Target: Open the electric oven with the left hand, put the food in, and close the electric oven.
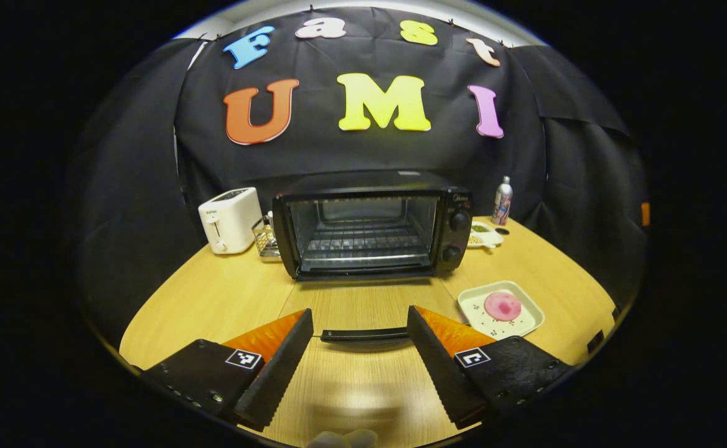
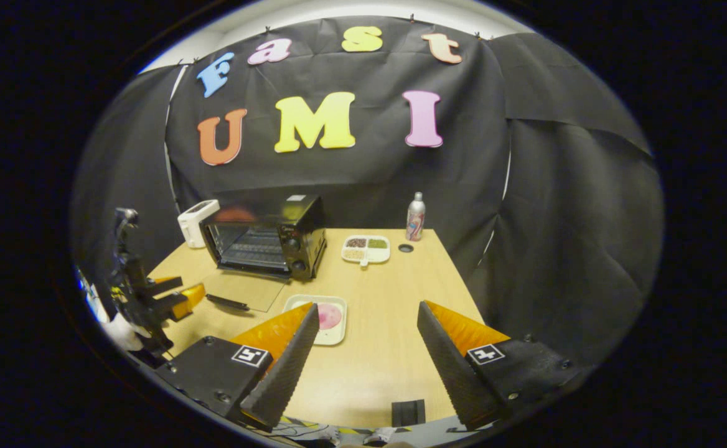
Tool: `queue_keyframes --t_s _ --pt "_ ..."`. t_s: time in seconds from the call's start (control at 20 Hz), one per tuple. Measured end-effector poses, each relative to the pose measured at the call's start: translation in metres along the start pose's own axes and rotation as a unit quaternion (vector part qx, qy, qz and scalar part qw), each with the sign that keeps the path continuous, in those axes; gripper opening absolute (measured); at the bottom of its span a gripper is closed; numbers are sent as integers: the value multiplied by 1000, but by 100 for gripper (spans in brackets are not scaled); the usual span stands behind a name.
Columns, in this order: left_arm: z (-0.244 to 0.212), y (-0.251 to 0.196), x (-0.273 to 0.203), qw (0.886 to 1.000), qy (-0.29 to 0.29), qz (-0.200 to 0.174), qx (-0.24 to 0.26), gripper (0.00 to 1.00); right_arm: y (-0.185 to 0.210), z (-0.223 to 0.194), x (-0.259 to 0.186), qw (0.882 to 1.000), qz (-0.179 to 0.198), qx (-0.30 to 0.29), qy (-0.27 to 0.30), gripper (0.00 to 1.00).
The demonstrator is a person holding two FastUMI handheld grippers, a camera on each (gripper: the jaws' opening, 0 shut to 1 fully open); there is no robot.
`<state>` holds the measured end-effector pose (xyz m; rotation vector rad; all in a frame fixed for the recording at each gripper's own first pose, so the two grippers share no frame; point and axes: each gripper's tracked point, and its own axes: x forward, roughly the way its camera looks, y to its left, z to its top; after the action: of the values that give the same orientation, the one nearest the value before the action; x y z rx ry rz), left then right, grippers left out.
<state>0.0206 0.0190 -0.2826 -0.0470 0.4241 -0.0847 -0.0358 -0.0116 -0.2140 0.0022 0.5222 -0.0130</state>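
The black electric oven stands at the back of the wooden table with its glass door folded down flat and the wire rack inside bare. The door's black handle lies between the fingers of my left gripper, which is open and not touching it. A pink round piece of food rests on a pale square plate right of the door. In the right gripper view, my right gripper hangs open above the table, just right of the plate and food. The left gripper shows by the open oven.
A white toaster and a small wire basket stand left of the oven. Right of it are a divided dish of seasonings, a small dark lid and a spray bottle. Black cloth walls close the booth.
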Motion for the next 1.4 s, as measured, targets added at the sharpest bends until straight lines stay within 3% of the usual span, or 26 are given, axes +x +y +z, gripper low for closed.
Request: queue_keyframes --t_s 0.3,0.35,0.4,0.65,0.7,0.95,1.35,1.4 --pt "56 11 -59 998 -50 25 -22 96 16 -40 78 996 46 -19 73 96" --pt "64 12 -68 998 -54 32 -24 97 20 -48 90 994 57 -20 93 98" --pt "71 13 -75 997 -60 38 -26 96 25 -55 105 992 70 -22 106 92" --pt "94 15 -106 995 -67 73 -29 97 36 -86 171 978 110 -21 177 90" --pt "98 15 -110 994 -71 82 -27 96 38 -90 183 975 117 -19 189 83" --pt "89 19 -123 989 -51 134 -44 97 41 -113 229 958 134 -30 251 67" --pt "91 12 -137 979 -41 188 -74 96 39 -126 249 935 144 -19 325 51" --pt "90 8 -134 978 -38 188 -81 96 38 -125 251 933 142 -23 331 43"
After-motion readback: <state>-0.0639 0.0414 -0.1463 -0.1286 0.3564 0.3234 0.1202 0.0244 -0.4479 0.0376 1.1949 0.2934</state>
